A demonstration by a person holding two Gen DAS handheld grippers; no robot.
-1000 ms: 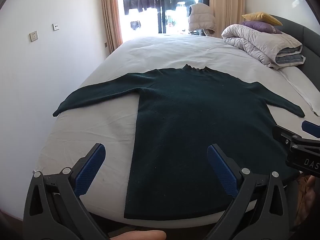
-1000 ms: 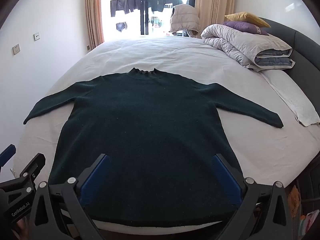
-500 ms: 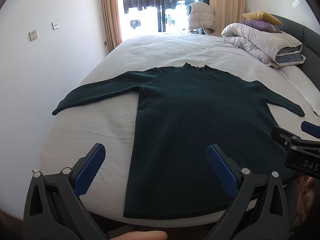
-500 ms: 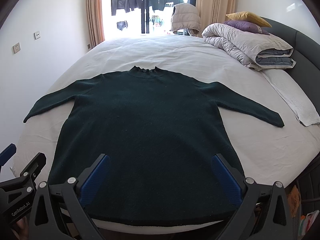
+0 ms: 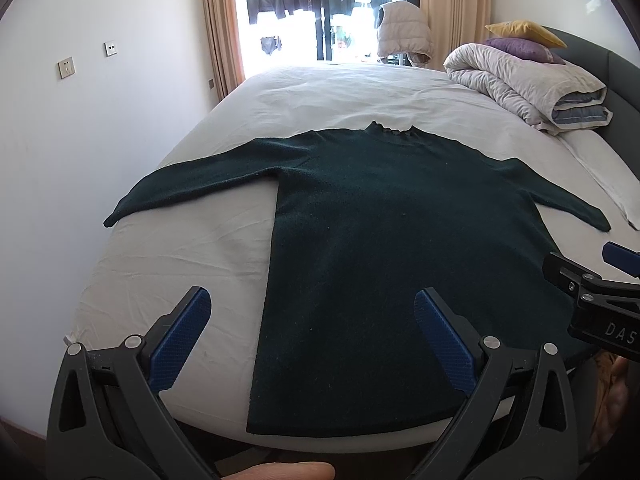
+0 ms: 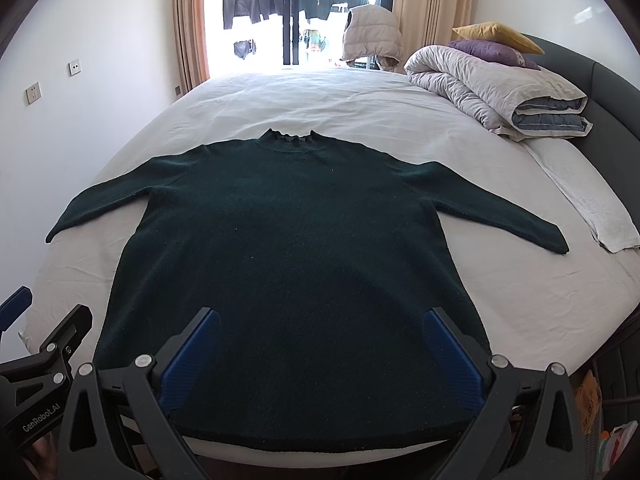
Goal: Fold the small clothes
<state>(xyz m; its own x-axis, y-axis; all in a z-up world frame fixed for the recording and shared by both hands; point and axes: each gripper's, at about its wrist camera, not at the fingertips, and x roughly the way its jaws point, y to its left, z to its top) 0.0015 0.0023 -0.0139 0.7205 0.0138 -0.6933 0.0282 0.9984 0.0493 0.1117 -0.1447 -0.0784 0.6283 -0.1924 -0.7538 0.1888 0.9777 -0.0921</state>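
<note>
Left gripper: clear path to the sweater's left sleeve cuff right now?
Probably yes. The left gripper is open, holding nothing, and only bare bed sheet lies between it and the sweater's left sleeve cuff.

Bed [image 6: 520, 300] with a white sheet, seen from its near edge. A dark green sweater [image 6: 296, 272] lies flat on the sheet, face down or up cannot be told, collar toward the far side, hem at the near edge, both sleeves spread out to left and right. At the far right, a rolled grey-white duvet [image 6: 492, 84] rests on the bed, with a purple cushion [image 6: 488, 50] and a yellow cushion [image 6: 496, 34] stacked on it. A white folded towel [image 6: 592, 204] lies along the right edge.
</note>
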